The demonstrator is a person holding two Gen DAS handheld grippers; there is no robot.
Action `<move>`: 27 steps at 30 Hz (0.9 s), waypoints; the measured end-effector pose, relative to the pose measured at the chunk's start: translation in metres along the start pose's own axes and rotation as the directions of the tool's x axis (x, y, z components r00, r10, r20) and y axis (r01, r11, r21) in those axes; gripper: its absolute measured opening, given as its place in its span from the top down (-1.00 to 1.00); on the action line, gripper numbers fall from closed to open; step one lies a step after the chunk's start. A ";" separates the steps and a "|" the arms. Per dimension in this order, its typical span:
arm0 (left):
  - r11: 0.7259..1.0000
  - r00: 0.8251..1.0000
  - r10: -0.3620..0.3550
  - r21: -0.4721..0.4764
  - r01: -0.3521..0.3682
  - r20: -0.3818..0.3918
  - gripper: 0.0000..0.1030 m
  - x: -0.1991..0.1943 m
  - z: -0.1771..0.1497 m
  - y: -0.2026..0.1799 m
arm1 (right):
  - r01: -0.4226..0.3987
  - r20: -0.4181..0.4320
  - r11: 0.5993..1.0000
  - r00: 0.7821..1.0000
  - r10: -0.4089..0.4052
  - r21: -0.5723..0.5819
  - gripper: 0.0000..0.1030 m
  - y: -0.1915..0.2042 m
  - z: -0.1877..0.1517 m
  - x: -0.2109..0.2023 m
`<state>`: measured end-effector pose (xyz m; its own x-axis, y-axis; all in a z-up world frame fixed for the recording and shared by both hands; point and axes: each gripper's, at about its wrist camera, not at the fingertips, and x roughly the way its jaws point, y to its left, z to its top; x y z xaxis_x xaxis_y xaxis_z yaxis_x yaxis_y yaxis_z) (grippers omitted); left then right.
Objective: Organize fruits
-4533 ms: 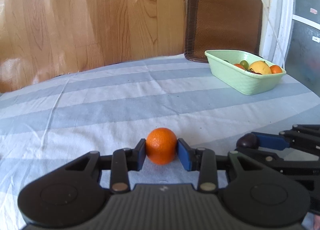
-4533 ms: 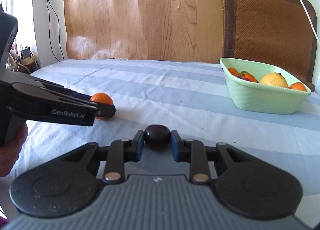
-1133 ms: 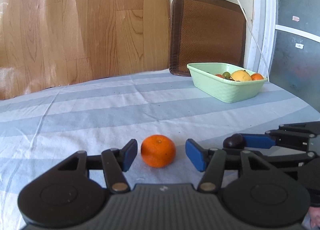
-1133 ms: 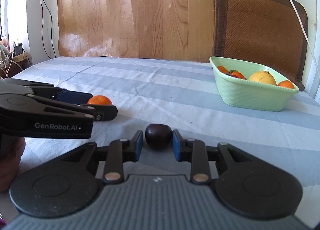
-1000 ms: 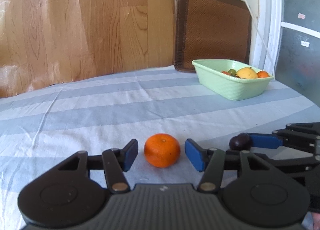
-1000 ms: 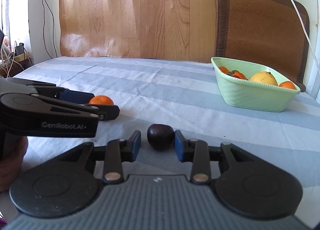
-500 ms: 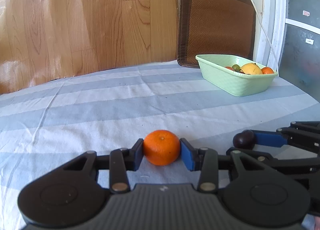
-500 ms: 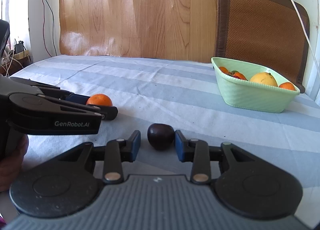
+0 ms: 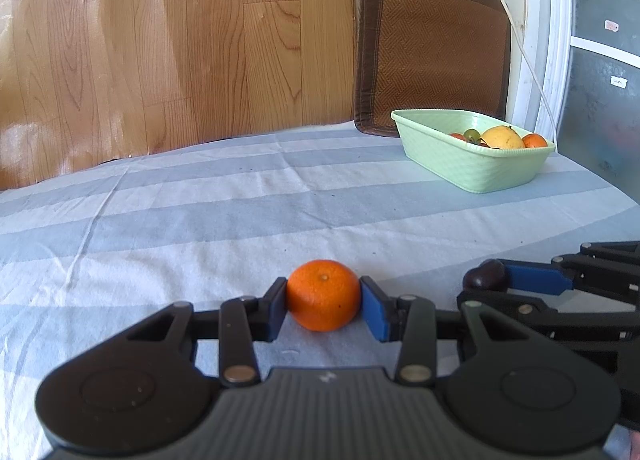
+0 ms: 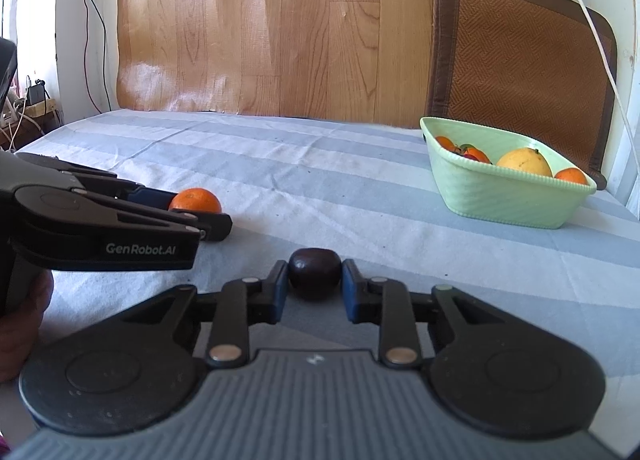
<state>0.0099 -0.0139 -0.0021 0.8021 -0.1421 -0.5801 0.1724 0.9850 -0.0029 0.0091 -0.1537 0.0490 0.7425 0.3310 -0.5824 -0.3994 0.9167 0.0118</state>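
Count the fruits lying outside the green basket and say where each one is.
2. The orange sits on the striped cloth between the left gripper pads; the dark plum sits between the right gripper pads, whose jaws are closing.

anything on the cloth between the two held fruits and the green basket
Nothing visible. The striped cloth lies bare between the orange, the dark fruit and the green basket, which already holds fruit but has room.
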 end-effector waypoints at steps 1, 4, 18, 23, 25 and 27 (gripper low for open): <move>1.000 1.000 0.000 0.001 0.000 0.000 0.26 0.000 0.000 0.000 | -0.001 0.001 1.000 1.000 0.001 0.000 0.40 0.000 0.000 0.000; 1.000 1.000 0.001 0.001 -0.001 0.000 0.26 0.000 0.000 0.000 | -0.002 0.001 1.000 1.000 0.002 -0.002 0.40 0.000 0.000 0.001; 1.000 1.000 -0.001 0.000 0.001 0.005 0.26 -0.001 0.000 0.000 | 0.001 0.006 1.000 1.000 -0.001 -0.004 0.40 0.001 0.000 0.000; 1.000 1.000 0.000 0.002 0.000 0.006 0.26 -0.001 0.000 0.000 | 0.001 0.007 1.000 1.000 -0.001 -0.004 0.40 0.002 0.000 0.000; 1.000 1.000 0.000 0.002 0.000 0.006 0.26 -0.001 0.000 0.000 | 0.001 0.007 1.000 1.000 -0.001 -0.004 0.40 0.002 0.000 0.000; 1.000 1.000 0.000 0.002 0.000 0.006 0.26 -0.001 0.000 0.000 | 0.001 0.007 1.000 1.000 -0.001 -0.004 0.40 0.002 0.000 0.000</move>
<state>0.0088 -0.0141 -0.0016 0.8055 -0.1428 -0.5751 0.1738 0.9848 -0.0010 0.0081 -0.1522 0.0486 0.7466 0.3313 -0.5768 -0.4008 0.9161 0.0075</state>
